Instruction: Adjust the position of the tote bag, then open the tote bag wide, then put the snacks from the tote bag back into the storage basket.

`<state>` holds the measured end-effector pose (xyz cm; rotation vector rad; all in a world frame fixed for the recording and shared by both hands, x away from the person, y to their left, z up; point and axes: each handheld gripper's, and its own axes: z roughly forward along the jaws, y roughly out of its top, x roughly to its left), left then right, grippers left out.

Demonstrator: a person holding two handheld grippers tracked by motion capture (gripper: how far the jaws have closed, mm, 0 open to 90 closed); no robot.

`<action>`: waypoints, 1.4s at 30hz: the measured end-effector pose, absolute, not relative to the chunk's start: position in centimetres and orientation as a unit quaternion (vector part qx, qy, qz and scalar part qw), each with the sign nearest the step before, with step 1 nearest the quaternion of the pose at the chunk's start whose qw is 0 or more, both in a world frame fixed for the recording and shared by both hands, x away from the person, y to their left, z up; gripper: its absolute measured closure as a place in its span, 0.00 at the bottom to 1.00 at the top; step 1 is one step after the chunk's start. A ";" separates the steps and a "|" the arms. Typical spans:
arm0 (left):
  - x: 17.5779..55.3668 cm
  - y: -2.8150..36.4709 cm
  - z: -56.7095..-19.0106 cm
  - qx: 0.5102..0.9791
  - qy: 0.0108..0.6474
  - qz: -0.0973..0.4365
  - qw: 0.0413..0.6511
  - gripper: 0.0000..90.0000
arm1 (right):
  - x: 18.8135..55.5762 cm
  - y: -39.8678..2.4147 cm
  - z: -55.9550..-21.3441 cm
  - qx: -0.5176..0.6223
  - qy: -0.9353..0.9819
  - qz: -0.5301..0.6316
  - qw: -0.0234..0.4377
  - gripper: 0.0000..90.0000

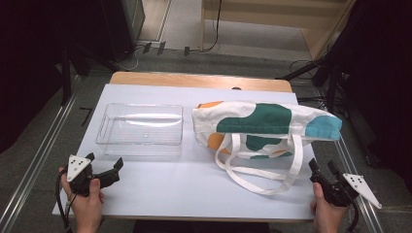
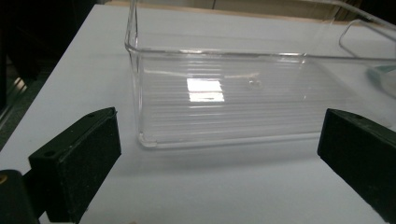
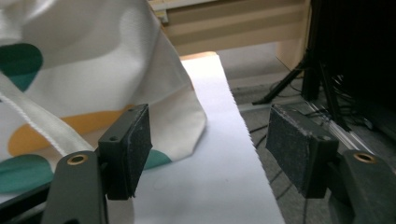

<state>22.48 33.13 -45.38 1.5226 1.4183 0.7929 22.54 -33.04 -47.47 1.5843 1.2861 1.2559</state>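
Observation:
A clear plastic tray [image 1: 140, 130] stands empty on the left half of the white table [image 1: 194, 184]. To its right lies a cream tote bag [image 1: 265, 127] with green, orange and blue patches, its straps [image 1: 257, 177] trailing toward me. My left gripper [image 1: 104, 162] rests at the near left corner, open and empty, facing the clear plastic tray [image 2: 224, 93]. My right gripper [image 1: 321, 171] sits at the near right edge, open and empty, just right of the straps. In the right gripper view the tote bag [image 3: 93, 84] lies left of and beyond the jaws.
The table's wooden far edge [image 1: 199, 80] shows beyond the white top. Metal rails [image 1: 39, 155] run along both sides of the table. Dark stands and cables [image 3: 322, 88] crowd the floor to the right.

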 end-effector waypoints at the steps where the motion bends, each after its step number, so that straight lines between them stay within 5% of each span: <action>1: 22.4 33.2 -45.3 0.611 0.573 0.318 0.445 0.00 | 22.5 -33.2 -47.4 0.620 0.500 0.484 0.362 0.36; 23: 21.2 30.6 -40.9 0.632 0.531 0.322 0.464 0.00 | 21.6 -33.0 -41.5 0.598 0.508 0.486 0.385 0.30; 42: 24.4 23.8 -37.7 0.675 0.470 0.302 0.482 0.00 | 21.7 -34.3 -37.6 0.586 0.504 0.502 0.388 0.31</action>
